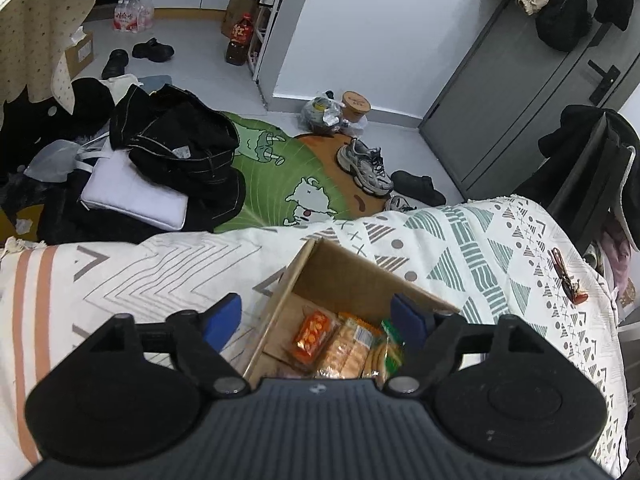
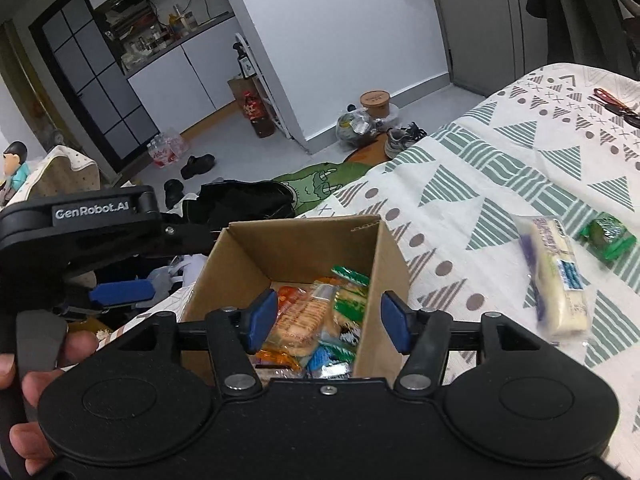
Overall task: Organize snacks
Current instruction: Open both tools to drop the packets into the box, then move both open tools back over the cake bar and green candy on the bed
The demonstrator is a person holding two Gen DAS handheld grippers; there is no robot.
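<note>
From the left wrist view, a bed covered by a white patterned cloth [image 1: 460,240] with grey-green triangles and orange stripes fills the foreground; beyond it lies a grey floor with a green cartoon rug [image 1: 296,180], a heap of dark clothing [image 1: 180,152], a pair of sneakers [image 1: 366,166] and a grey door [image 1: 532,92]. An open cardboard box [image 1: 344,272] stands on the cloth, holding an orange packet [image 1: 314,334] beside a clear wrap of biscuits [image 1: 352,350]. The left gripper [image 1: 318,320] hangs over the box's near edge, its blue-padded fingers spread wide with nothing between them. A pair of red-handled scissors [image 1: 568,276] lies far right on the cloth. From the right wrist view, the same brown corrugated box [image 2: 296,244] sits ahead, crowded with crinkly orange, green and blue wrappers. The right gripper [image 2: 328,322] is parted and empty above the box's near rim. To the right on the cloth lie a long pale snack pack [image 2: 560,280] and a small green packet [image 2: 608,236], near each other but apart. A kitchen counter [image 2: 168,40] shows behind.
</note>
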